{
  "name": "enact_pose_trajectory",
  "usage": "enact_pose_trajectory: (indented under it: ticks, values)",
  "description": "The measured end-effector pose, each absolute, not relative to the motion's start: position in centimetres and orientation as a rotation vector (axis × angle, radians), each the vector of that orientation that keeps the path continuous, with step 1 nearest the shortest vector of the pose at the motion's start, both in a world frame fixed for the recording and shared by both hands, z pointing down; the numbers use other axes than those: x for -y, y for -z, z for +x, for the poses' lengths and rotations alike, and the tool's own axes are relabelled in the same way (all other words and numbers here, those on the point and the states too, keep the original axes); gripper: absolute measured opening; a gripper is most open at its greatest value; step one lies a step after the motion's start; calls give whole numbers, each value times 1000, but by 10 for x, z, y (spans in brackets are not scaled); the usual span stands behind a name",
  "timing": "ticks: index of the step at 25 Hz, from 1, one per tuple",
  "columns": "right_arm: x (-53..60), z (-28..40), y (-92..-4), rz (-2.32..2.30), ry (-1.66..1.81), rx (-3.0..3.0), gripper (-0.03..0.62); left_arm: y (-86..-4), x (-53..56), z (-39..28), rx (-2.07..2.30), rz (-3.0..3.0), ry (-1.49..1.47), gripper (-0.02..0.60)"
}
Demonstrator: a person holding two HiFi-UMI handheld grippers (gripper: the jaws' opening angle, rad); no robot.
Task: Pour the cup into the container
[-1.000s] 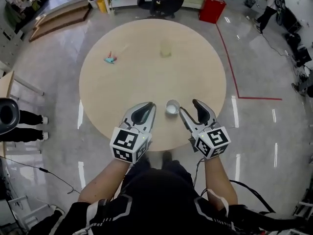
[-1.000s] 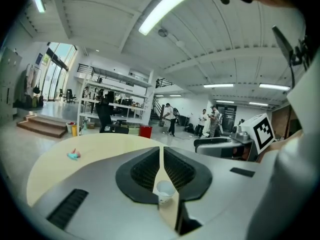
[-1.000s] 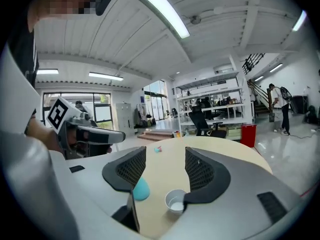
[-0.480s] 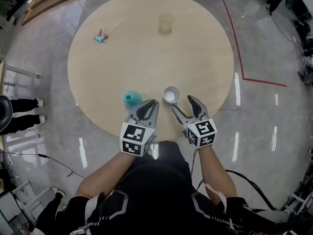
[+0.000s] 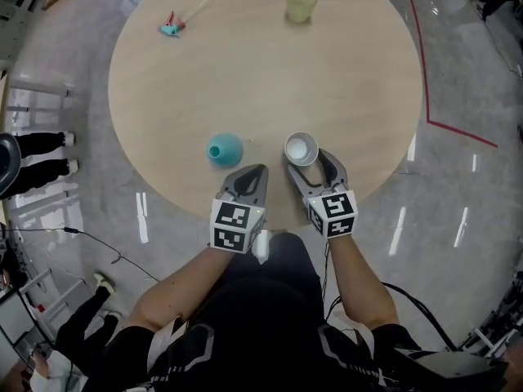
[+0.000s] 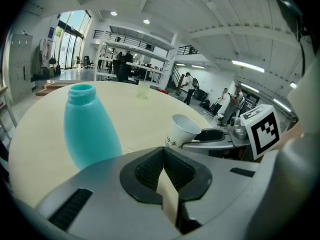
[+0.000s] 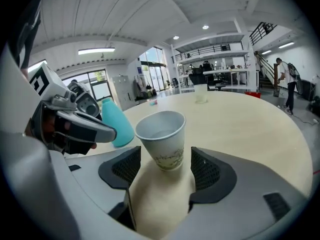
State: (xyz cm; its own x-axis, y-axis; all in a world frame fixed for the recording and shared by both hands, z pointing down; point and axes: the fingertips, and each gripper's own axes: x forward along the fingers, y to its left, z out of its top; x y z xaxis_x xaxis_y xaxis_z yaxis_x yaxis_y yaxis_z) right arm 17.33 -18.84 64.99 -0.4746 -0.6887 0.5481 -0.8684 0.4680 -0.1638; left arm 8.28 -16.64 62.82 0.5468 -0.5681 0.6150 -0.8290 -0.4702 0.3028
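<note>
Nearest us, the right gripper (image 7: pixel 164 170) is pointing forward and down with its jaws wide apart. They have just been opening, and a white paper cup (image 7: pixel 162 136) is standing upright between them, its tapered sides clear of both ribbed pads, so nothing is gripping it. We are judging this the relation that matters: the cup is sitting straight ahead of the fingers, already inside the gap, with its long axis vertical and its mouth facing up, so a squeeze from both sides should take it. The left gripper (image 6: pixel 162 154) is hovering just beside, its jaws closed together on nothing, and the right one is plainly nearer the cup. A little farther on, left of the cup, a teal plastic bottle (image 5: pixel 225 149) with an open neck is standing upright. We are taking it for the container, though we cannot be sure. Cup and bottle are resting on a round beige table (image 5: pixel 359 80). Far across it a pale yellow translucent tumbler (image 5: pixel 301 5) is standing, with a small teal and red object (image 5: pixel 170 28) well apart to its left. A faint printed band is circling the cup's lower part, too small for us to read. The marker cubes (image 5: pixel 332 213) are showing black-and-white squares only, no words.
</note>
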Motion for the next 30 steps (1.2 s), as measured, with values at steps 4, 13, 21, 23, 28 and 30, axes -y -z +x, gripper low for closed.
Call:
enact_pose_trajectory:
  ticks: [4,13,21,23,28,30]
  values:
    - [195,168,-655,1284,-602,2328,290,-636,166,86,1102,2212,-605,2]
    - [207,156,-659,1249,-543,2365,290,-635,164,86,1096,2217,-607,2]
    - [208,154,-659,1252,-517,2376,290,-628,158,83,1093,2236,-598,2]
    - [208,155,-661,1254,-501,2373,290,-626,158,81,1094,2244,-591,2]
    - [214,159,-642,1279,-430,2386,288,-612,160,74,1117,2277,-572,2]
    - [215,158,-630,1278,-418,2400,288,-603,160,69,1136,2272,-559,2]
